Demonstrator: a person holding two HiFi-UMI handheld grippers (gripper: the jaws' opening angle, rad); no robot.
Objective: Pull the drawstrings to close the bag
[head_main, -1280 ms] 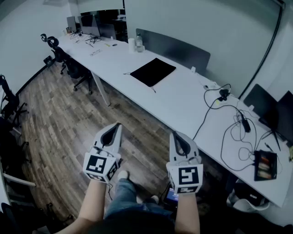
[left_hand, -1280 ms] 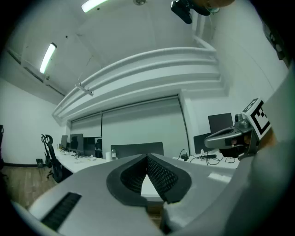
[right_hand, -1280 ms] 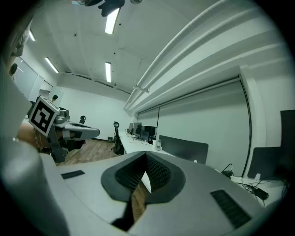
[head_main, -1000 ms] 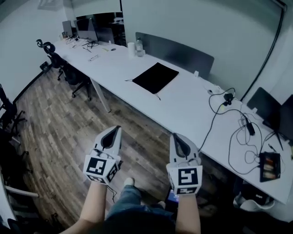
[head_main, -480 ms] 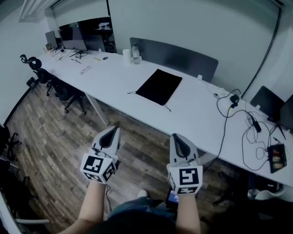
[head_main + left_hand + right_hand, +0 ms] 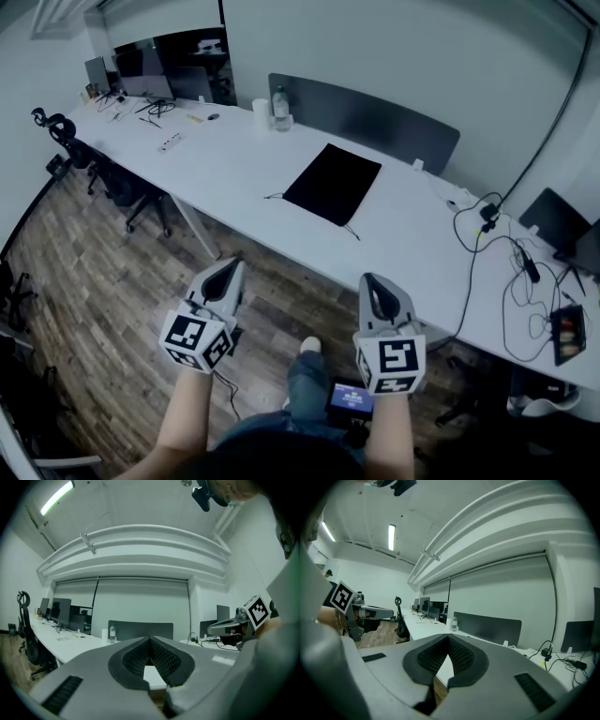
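A flat black drawstring bag (image 6: 333, 184) lies on the long white table (image 6: 234, 159), with thin strings trailing from its left corner (image 6: 272, 197) and near corner (image 6: 352, 231). My left gripper (image 6: 232, 265) and right gripper (image 6: 372, 279) are held side by side over the wooden floor, short of the table's near edge and well apart from the bag. Both are shut with nothing between the jaws. The left gripper view shows the pads (image 6: 150, 639) meeting at the tip. In the right gripper view the pads (image 6: 449, 638) also meet.
A water bottle (image 6: 279, 109) and a white roll (image 6: 260, 114) stand at the back by a grey divider panel (image 6: 366, 114). Black cables (image 6: 497, 234) sprawl on the table's right end. Office chairs (image 6: 131, 183) sit at the left. A lit phone (image 6: 352, 400) hangs at my waist.
The view has swung right and the table with the bag has come nearer. Both grippers stay shut and level in front of me; the right one has shifted slightly right.
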